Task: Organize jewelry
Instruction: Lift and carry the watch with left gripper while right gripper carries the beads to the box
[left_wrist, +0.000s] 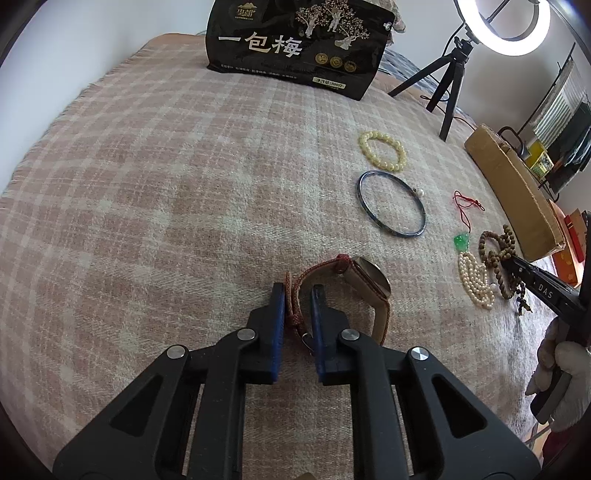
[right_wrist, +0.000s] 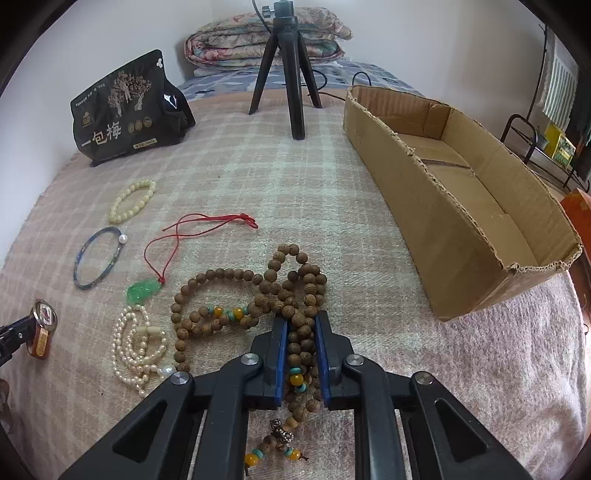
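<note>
Wooden bead strand (right_wrist: 295, 314) pinched in right gripper (right_wrist: 301, 325), watch (left_wrist: 347, 288) strap clamped in left gripper (left_wrist: 297, 295). Lift slowly (loops trail), carry both to cardboard box (right_wrist: 461, 221) ahead-right.

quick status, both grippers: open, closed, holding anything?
Left gripper: closed on the watch strap.
Right gripper: closed on the wooden bead strand.
</note>
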